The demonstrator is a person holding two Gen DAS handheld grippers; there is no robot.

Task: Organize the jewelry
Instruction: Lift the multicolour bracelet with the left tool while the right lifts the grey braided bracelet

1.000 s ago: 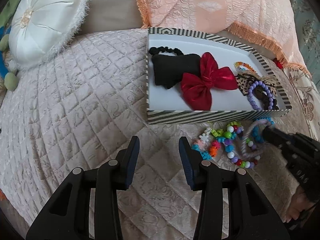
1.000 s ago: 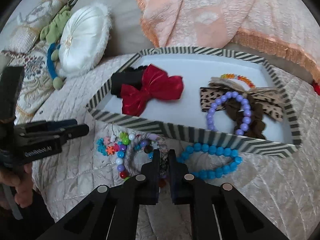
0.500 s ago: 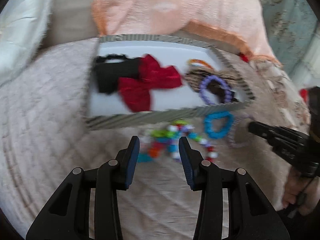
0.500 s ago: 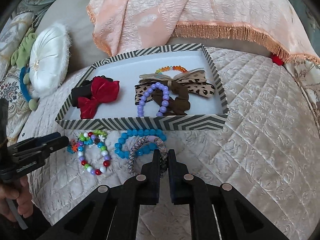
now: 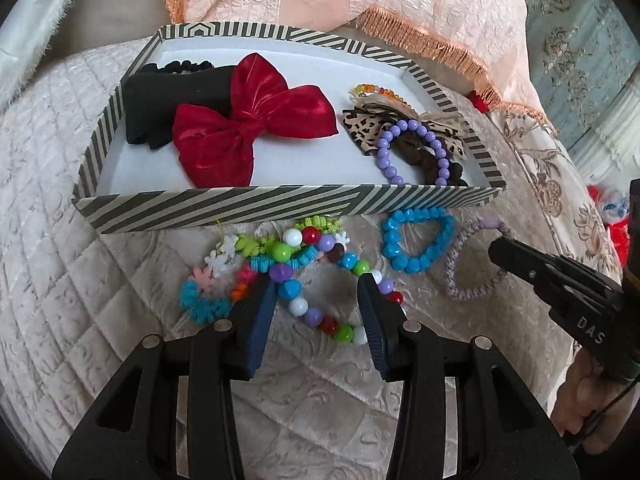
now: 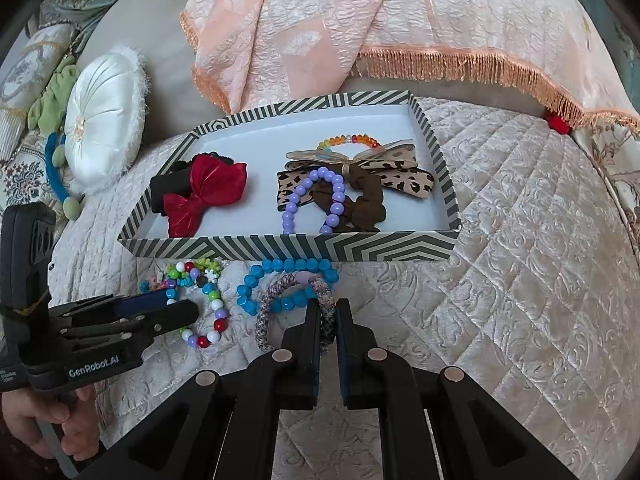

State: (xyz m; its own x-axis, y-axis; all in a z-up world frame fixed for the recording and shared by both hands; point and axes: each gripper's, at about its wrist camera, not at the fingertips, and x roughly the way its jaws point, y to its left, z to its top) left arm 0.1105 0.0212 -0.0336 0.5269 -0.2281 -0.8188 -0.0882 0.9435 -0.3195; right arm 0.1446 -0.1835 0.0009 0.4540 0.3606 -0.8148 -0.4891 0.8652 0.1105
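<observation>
surface: quilted bedspread | on it: striped tray, blue bracelet, multicolour bracelet, braided band

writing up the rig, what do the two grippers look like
Both are matte black plastic with two long fingers, dark blue ribbed pads and round silver pivot pins. The left gripper bears white "GenRobot.AI" lettering on its side; the right gripper shows white "DAS". No cables or sleeves show.

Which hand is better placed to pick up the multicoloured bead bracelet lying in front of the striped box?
Left. The left tool is open, its fingers either side of the multicoloured bead bracelet. The right tool is shut on the braided bracelet, beside the blue bead bracelet.
</observation>
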